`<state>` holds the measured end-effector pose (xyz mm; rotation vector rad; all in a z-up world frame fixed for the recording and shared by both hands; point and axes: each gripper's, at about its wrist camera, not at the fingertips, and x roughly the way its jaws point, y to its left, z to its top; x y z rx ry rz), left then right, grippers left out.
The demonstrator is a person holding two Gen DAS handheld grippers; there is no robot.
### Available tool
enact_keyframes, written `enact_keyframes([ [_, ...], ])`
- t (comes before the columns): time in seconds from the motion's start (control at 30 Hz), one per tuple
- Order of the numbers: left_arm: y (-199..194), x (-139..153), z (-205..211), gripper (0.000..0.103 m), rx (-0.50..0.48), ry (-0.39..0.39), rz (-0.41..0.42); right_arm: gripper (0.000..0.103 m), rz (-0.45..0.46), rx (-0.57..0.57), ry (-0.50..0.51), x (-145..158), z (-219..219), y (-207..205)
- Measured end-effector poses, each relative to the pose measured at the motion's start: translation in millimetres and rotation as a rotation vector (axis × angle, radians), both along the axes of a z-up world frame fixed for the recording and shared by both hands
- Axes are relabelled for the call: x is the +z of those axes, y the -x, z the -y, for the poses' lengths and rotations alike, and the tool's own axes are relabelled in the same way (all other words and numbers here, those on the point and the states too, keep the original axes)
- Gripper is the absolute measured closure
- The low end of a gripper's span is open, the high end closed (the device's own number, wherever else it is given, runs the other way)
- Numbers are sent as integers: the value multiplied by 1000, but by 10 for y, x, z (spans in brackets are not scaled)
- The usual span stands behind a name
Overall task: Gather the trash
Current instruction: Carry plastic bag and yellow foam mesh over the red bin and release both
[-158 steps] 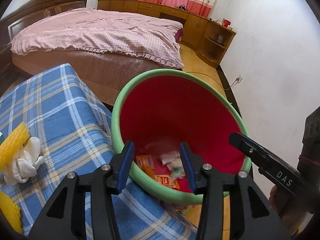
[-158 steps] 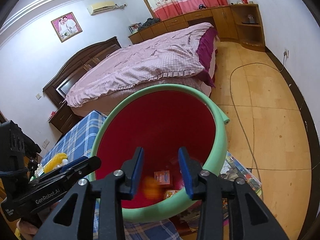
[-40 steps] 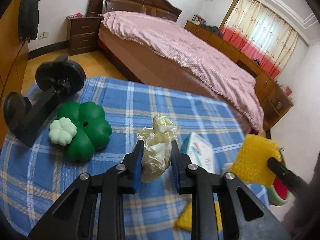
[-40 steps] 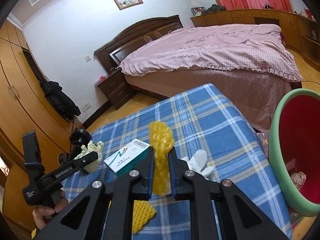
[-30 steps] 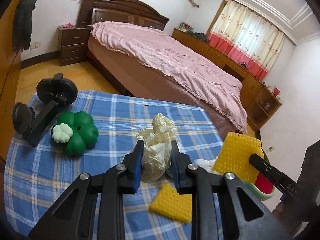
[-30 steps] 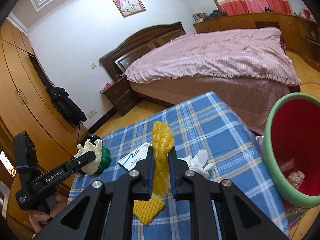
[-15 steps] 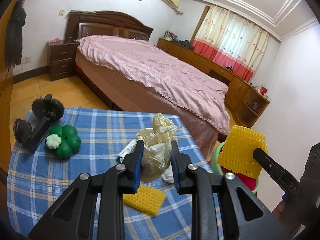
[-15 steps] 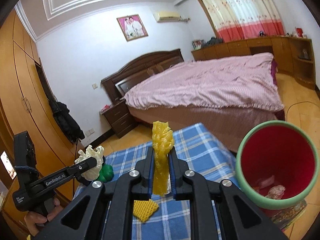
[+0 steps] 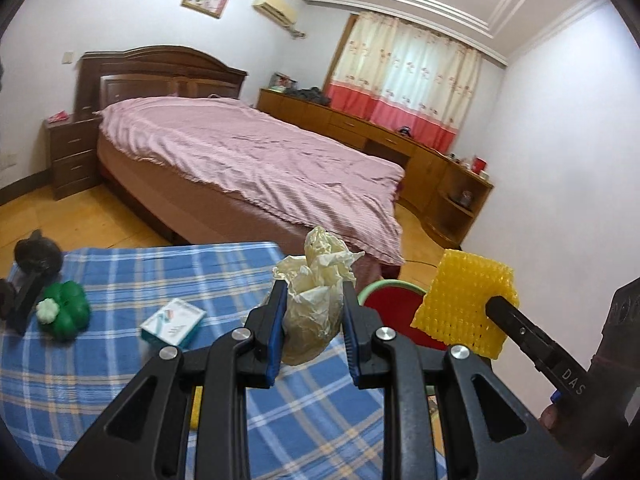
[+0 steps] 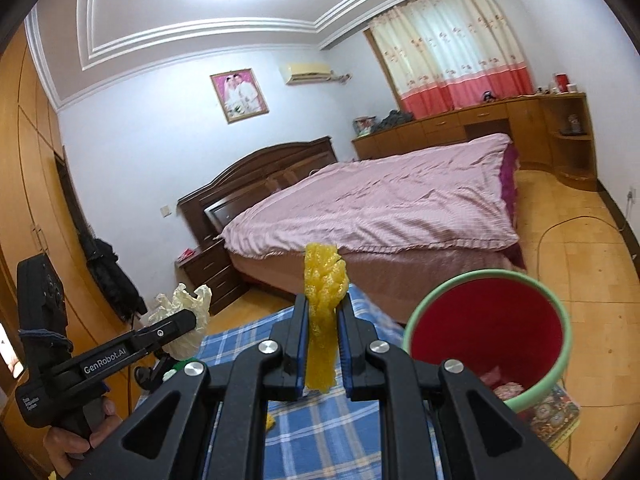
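Two tongs, each holding one piece of trash: the left tongs clamp a crumpled cream bag at frame centre, the right tongs pinch yellow foam netting. One red bin sits lower right. Only the left view shows the worktop's box and green clover toy; another yellow scrap, perhaps netting, peeks behind the tongs.

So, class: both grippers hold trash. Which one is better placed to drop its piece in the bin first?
Right, probably. The right gripper, holding the yellow foam net, has the bin open just beside it; the left gripper is farther over the table.
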<state>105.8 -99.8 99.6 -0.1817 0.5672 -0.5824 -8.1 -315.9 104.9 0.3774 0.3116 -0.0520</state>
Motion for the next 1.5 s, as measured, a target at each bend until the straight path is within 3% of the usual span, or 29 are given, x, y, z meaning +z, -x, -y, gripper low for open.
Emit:
enact_keyframes([
  [0.37, 45, -25, 742, 78, -118, -44, 25, 88, 11, -109, -40, -103, 519, 250],
  [0.8, -53, -465, 1518, 78, -241, -82, -27, 88, -90, -186, -116, -590, 1130, 193],
  [1.2, -257, -1087, 1999, 78, -279, -174, -171, 88, -213, -224, -185, -1130, 1514, -41],
  [1.5, -313, -1298, 2115, 77, -288, -218, -223, 85, -259, -237, -205, -1326, 1610, -129],
])
